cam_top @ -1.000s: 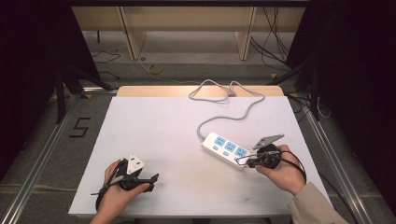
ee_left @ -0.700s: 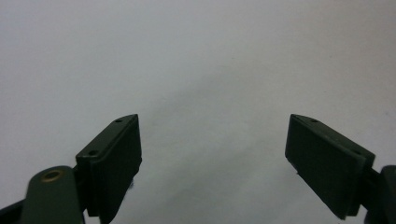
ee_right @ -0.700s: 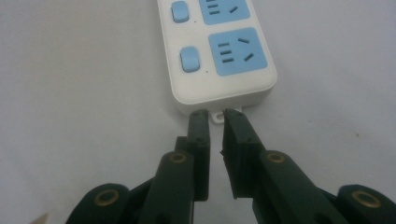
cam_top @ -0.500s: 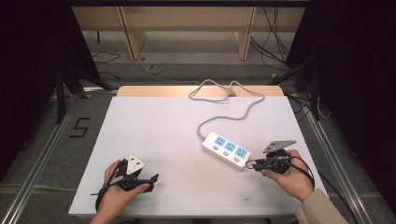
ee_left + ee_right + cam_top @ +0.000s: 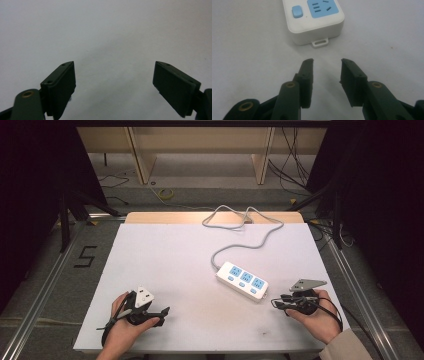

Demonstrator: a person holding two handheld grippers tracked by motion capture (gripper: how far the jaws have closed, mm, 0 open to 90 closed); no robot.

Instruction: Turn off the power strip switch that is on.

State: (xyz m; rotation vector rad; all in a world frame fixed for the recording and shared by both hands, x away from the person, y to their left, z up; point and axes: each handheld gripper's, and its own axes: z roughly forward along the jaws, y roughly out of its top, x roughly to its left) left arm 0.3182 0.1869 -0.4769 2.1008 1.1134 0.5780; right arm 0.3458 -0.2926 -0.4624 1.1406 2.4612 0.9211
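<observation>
Power strip (image 5: pixel 312 18), just beyond parted right gripper (image 5: pixel 327 62) jaws

A white power strip (image 5: pixel 242 280) with three blue sockets lies right of centre on the white table (image 5: pixel 165 255). Its grey cord (image 5: pixel 245 227) runs in loops to the far edge. A "5" mark (image 5: pixel 86 256) is on the floor, left.

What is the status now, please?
Both grippers open, holding nothing. Right gripper faces the power strip, a small gap between. Left gripper over bare table. Nothing in the way.
</observation>
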